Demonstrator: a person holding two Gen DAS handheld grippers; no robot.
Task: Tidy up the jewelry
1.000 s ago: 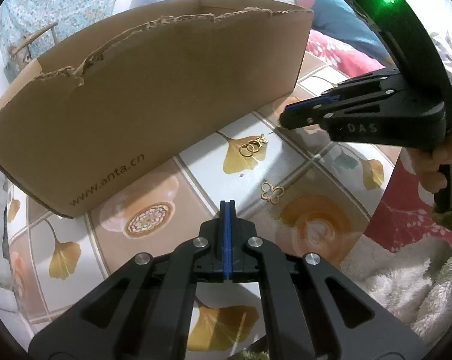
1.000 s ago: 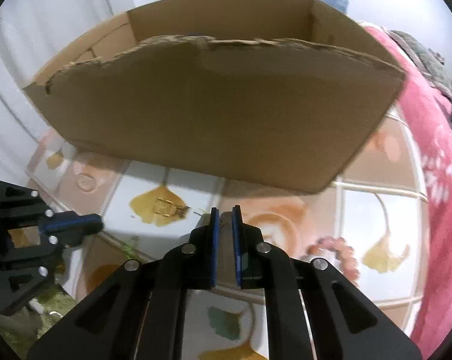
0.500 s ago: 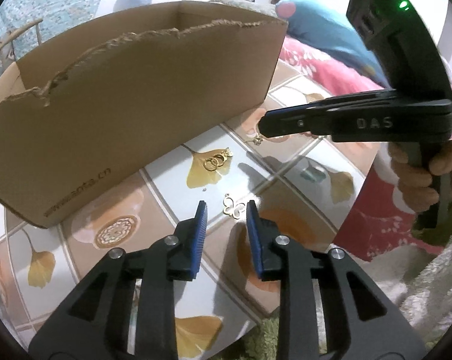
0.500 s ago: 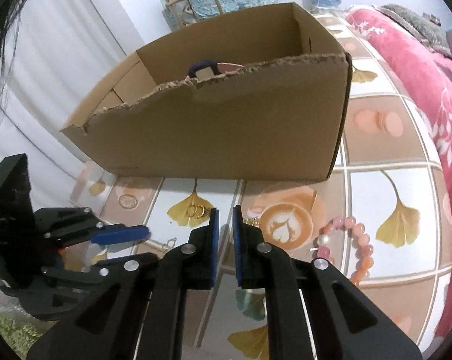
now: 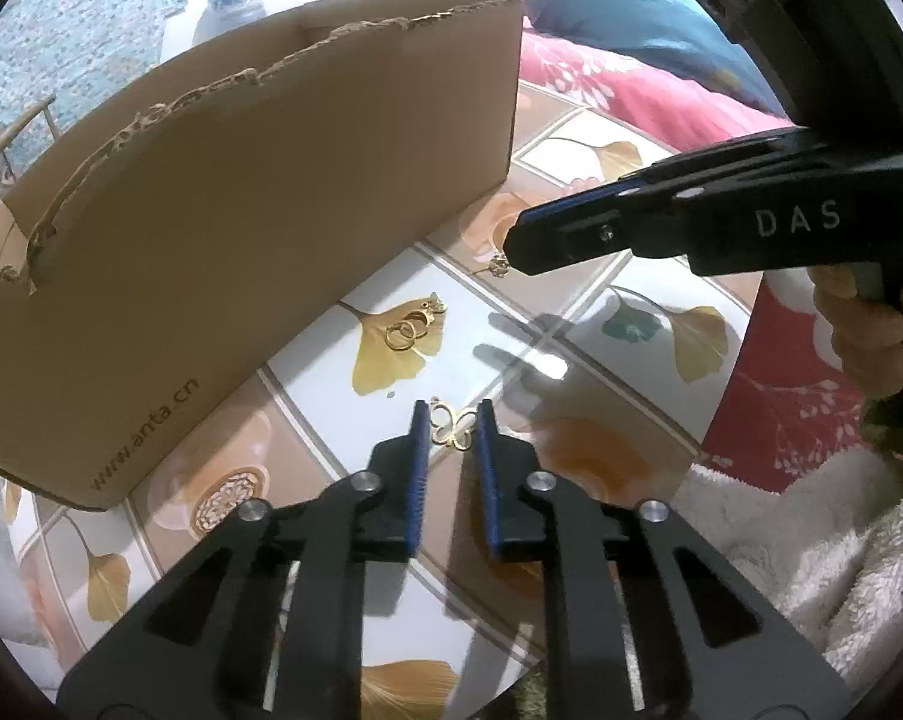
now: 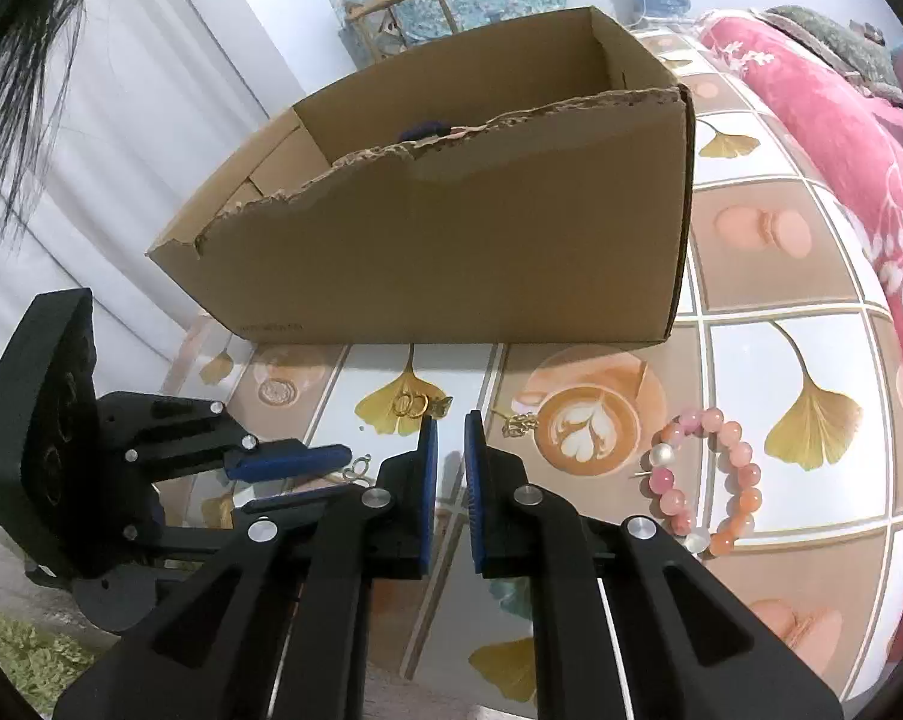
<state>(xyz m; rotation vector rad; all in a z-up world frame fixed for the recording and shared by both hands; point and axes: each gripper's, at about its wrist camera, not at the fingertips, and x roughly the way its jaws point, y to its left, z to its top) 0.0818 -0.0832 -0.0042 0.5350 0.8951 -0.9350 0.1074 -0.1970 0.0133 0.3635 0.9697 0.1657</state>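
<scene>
My left gripper (image 5: 449, 420) is open, its fingertips either side of a small gold butterfly charm (image 5: 451, 425) lying on the tiled tabletop. That charm also shows in the right wrist view (image 6: 357, 468) beside the left gripper (image 6: 331, 468). Gold hoop earrings (image 5: 414, 324) lie near the cardboard box (image 5: 223, 228). A small gold flower piece (image 5: 499, 266) lies by the tip of my right gripper (image 5: 514, 246). My right gripper (image 6: 448, 423) is slightly open and empty, above the table. A pink bead bracelet (image 6: 706, 480) and a gold chain piece (image 6: 520, 423) lie to its right.
The open box (image 6: 451, 252) holds a dark blue item (image 6: 421, 129). A red blanket (image 6: 823, 132) runs along the table's right side. A white fluffy towel (image 5: 823, 540) lies at the near edge.
My left gripper opened and moved forward and down until its fingertips flank the butterfly charm. My right gripper rose and drew back from the box, its jaws parting slightly.
</scene>
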